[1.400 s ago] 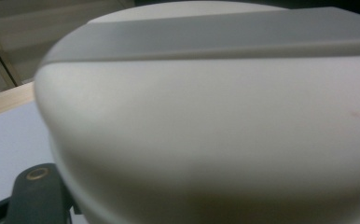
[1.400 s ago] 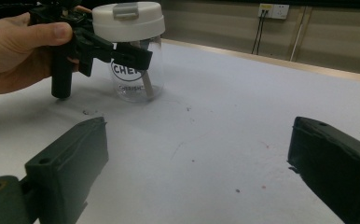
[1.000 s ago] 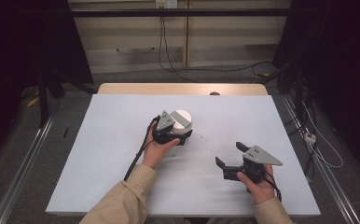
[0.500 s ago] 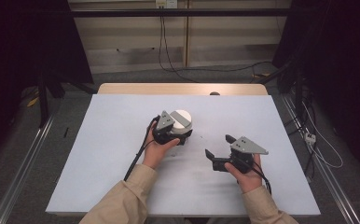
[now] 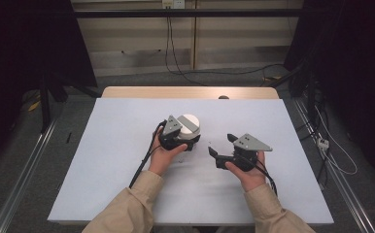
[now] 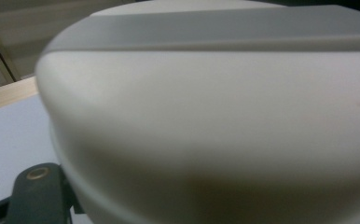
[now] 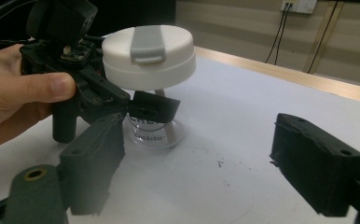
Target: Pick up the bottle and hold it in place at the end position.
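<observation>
Object: clear cup [image 7: 155, 128] with white lid [image 7: 148, 50], light, rigid, slippery, upright on surface [image 5: 127, 145].
Left hand-held gripper [image 5: 188, 141]: clamped on cup wall under lid.
Right hand-held gripper [image 5: 221, 145]: released, jaws just narrowing, nothing between; the lid rim ahead of it is the best purchase.

A pale tabletop [image 5: 127, 184] with a wooden far edge [image 5: 185, 92] stands on grey floor [image 5: 78, 104]; cables [image 5: 168, 43] hang at twelve o'clock, dark curtains [image 5: 360, 73] at three.

The lid [image 7: 148, 55] is white with a grey tab across its top; the jar [image 7: 152, 128] under it is clear, with white lettering. Both claws, left [image 7: 136, 109] and right [image 7: 206, 163], are black with grey plates on top. The bench [image 5: 127, 126] is pale grey-blue with a light wood edge. The sleeves [image 5: 127, 208] are tan.
</observation>
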Available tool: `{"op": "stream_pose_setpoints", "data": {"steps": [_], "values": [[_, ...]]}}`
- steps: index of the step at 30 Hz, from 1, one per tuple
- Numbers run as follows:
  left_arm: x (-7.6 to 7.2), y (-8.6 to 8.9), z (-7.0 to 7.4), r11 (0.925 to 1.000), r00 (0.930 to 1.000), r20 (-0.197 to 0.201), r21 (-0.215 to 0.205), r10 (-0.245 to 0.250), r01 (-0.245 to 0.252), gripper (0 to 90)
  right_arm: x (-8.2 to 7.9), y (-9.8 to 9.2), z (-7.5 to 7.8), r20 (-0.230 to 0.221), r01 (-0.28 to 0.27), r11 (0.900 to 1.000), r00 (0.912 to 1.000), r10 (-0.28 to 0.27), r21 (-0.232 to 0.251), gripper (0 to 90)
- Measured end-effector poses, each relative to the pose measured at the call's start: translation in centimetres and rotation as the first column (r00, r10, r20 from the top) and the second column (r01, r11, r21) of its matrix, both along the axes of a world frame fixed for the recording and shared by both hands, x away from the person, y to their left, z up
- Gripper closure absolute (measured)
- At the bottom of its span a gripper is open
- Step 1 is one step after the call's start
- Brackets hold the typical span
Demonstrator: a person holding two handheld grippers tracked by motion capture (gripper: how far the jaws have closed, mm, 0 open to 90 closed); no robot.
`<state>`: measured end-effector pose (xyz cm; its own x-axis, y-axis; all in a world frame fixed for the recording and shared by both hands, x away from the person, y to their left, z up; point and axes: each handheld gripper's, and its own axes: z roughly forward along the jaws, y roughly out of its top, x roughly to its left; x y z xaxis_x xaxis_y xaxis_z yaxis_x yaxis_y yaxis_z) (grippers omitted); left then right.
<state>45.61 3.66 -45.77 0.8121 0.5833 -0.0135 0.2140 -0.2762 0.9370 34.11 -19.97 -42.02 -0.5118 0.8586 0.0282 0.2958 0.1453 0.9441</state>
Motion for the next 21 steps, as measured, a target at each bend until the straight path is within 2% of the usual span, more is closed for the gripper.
{"op": "stream_pose_setpoints", "data": {"steps": [3, 9, 11, 21], "values": [[0.0, 0.0, 0.0, 1.0000, 1.0000, -0.006, -0.004, 0.002, -0.002, 18.6, 0.3, 0.2, 0.1, -0.013, -0.016, 1.000, 0.9998, 0.016, 0.018, 25.1], [0.0, 0.0, 0.0, 1.0000, 1.0000, -0.008, -0.003, -0.001, 0.001, 18.6, 0.9, 0.8, 0.4, -0.043, -0.055, 0.998, 0.9975, 0.055, 0.018, 41.3], [0.0, 0.0, 0.0, 1.0000, 1.0000, -0.008, -0.003, 0.001, -0.001, 18.6, 1.1, 1.0, 0.6, -0.072, -0.075, 0.997, 0.9945, 0.076, 0.028, 47.9], [0.1, 0.1, 0.0, 1.0000, 0.9999, -0.014, -0.005, -0.002, 0.002, 18.6, 2.0, 2.3, 1.4, -0.093, -0.122, 0.992, 0.9880, 0.123, 0.022, 71.8]]}}
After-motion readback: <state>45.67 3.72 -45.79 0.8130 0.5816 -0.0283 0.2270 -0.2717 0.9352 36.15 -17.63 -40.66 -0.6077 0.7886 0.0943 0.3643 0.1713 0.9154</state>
